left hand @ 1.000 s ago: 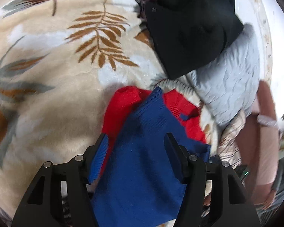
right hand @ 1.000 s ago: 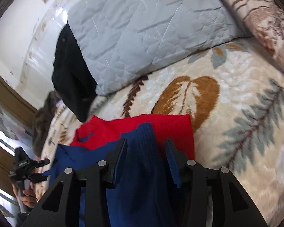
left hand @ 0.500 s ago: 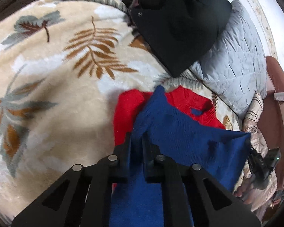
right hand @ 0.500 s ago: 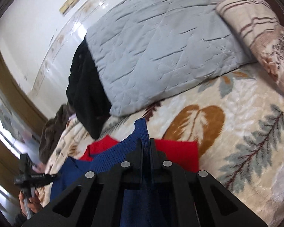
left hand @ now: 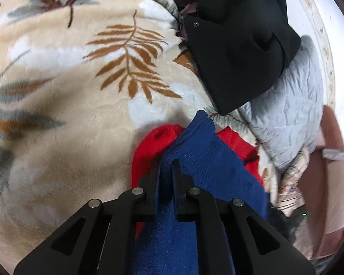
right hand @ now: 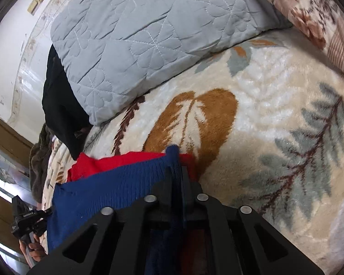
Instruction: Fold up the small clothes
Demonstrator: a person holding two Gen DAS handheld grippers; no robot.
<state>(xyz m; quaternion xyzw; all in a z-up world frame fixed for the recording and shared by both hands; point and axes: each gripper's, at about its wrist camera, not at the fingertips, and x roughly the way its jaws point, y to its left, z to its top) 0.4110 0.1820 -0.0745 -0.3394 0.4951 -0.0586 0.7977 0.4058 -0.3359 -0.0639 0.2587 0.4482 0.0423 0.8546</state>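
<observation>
A small blue knit garment (left hand: 217, 165) lies over a red knit one (left hand: 153, 144) on a plush leaf-patterned blanket (left hand: 68, 91). My left gripper (left hand: 166, 162) pinches a ridge of the blue knit near one corner; its jaws are opening slightly with the fabric still pressed between the pads. In the right wrist view my right gripper (right hand: 177, 167) is shut on the opposite corner of the blue knit garment (right hand: 107, 197), which stretches left above the red knit (right hand: 117, 162). A hand (right hand: 32, 249) holding the left gripper shows at the lower left.
A black garment (left hand: 236, 52) lies just beyond the clothes, partly on a grey quilted pillow (left hand: 286, 119). In the right wrist view the grey quilted pillow (right hand: 149, 34) fills the top, with a floral pillow (right hand: 309, 6) at the upper right. Blanket (right hand: 275, 114) spreads to the right.
Both grippers went from open around the blue knit to shut on it. The pinched corners now stand up in peaks and the blue fabric is drawn taut between them.
</observation>
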